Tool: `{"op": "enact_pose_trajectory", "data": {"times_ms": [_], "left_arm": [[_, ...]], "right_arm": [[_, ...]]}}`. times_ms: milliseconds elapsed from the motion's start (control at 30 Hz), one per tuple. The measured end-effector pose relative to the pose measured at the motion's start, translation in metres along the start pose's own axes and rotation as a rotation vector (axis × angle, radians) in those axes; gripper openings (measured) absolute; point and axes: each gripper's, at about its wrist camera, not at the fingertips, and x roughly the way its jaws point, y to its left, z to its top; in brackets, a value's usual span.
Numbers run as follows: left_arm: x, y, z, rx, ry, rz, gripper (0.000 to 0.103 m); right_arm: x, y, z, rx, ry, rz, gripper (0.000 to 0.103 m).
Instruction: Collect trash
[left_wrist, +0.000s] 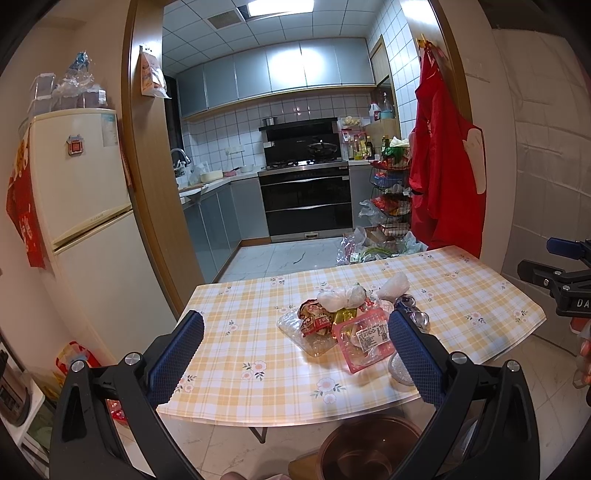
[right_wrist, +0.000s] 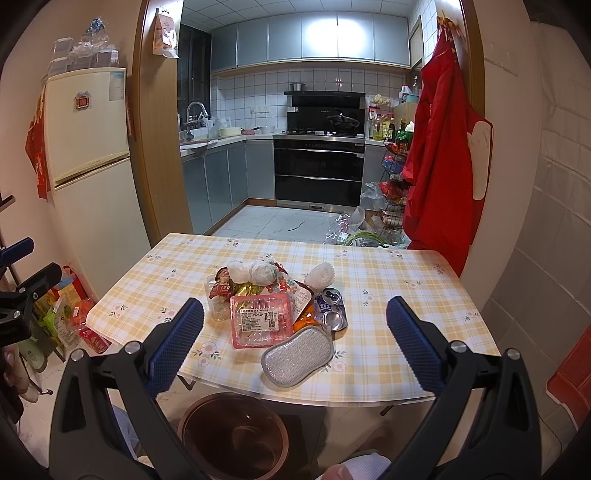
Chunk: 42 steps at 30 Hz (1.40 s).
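Note:
A pile of trash lies mid-table: a pink plastic tray (right_wrist: 258, 320) (left_wrist: 364, 338), red snack wrappers (left_wrist: 312, 319) (right_wrist: 221, 284), white crumpled wads (right_wrist: 251, 272) (left_wrist: 341, 298), crushed cans (right_wrist: 332, 308) (left_wrist: 415, 310) and a silver scrub pad (right_wrist: 297, 356) (left_wrist: 400, 369). A brown trash bin (right_wrist: 232, 439) (left_wrist: 369, 450) stands on the floor under the table's near edge. My left gripper (left_wrist: 295, 350) is open and empty, held short of the pile. My right gripper (right_wrist: 295, 332) is open and empty, also short of the pile.
The table (right_wrist: 406, 295) has a yellow checked cloth. A fridge (right_wrist: 88, 155) stands at the left, a red apron (right_wrist: 439, 147) hangs at the right. Bags lie on the floor left of the table (right_wrist: 70, 317). The kitchen with an oven (right_wrist: 317, 173) lies beyond.

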Motion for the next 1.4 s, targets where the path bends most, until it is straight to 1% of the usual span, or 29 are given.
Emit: {"op": "enact_pose_trajectory", "data": {"times_ms": [433,500,800,900,1033,1133,1233,1400], "left_arm": [[0.000,0.000,0.000,-0.002,0.001,-0.002,0.098],[0.002,0.000,-0.005,0.000,0.003,-0.003,0.098],[0.001,-0.003,-0.007,-0.003,0.004,-0.002,0.098],[0.001,-0.003,-0.007,-0.003,0.006,-0.002,0.098],[0.003,-0.004,-0.010,-0.006,0.008,-0.005,0.098],[-0.001,-0.004,-0.012,-0.012,0.017,-0.016,0.098],[0.005,-0.003,-0.012,-0.013,0.028,-0.018,0.098],[0.017,-0.002,-0.017,-0.036,0.057,-0.043,0.098]], "right_arm": [[0.001,0.002,0.001,0.001,0.001,0.001,0.098],[0.001,0.003,0.000,0.002,0.001,0.001,0.098],[0.002,0.004,0.000,0.004,0.003,0.001,0.098],[0.004,0.006,-0.007,0.006,0.006,0.000,0.098],[0.005,0.008,-0.009,0.009,0.010,0.002,0.098],[0.005,0.010,-0.010,0.010,0.013,0.005,0.098],[0.005,0.007,-0.010,0.016,0.017,0.005,0.098],[0.012,0.003,-0.013,0.028,0.034,0.001,0.098]]}}
